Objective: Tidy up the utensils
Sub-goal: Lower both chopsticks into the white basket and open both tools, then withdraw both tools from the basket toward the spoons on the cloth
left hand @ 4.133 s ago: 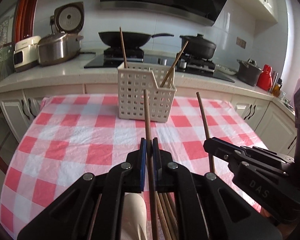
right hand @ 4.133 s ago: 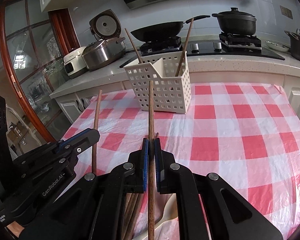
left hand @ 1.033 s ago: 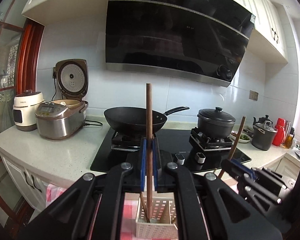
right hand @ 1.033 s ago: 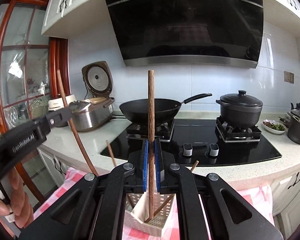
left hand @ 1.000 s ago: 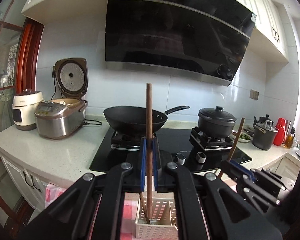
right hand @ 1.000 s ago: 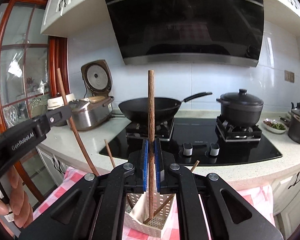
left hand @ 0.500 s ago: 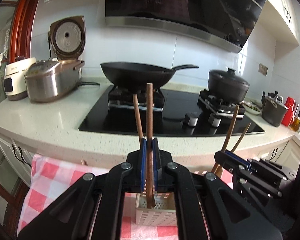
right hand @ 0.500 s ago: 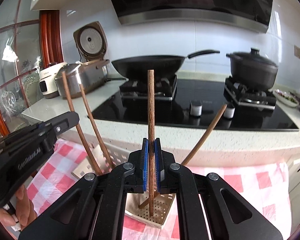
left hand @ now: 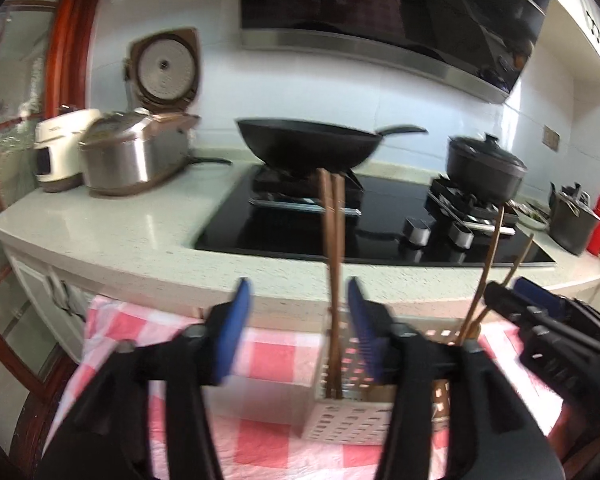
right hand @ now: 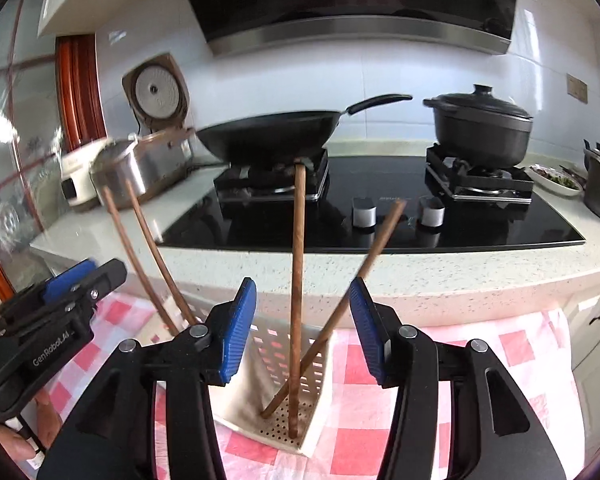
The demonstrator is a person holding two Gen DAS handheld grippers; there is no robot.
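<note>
In a kitchen, on a red-checked tablecloth (right hand: 452,400), a white basket (right hand: 320,360) held upright chopsticks (right hand: 298,280); the left gripper (left hand: 296,320) and right gripper (right hand: 302,320) were opening, touching none.

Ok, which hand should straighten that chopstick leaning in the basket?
Right, probably: the leaning chopstick rises between the right gripper's opening fingers, while the left gripper, also opening, straddles the other compartment's upright pair.

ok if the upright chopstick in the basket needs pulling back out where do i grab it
Grip the upright chopstick on its bare upper shaft, above the rim of the white basket, coming from above with the jaws either side. It stands near vertical, its tip on the perforated floor, and the leaning chopstick crosses it lower down.
</note>
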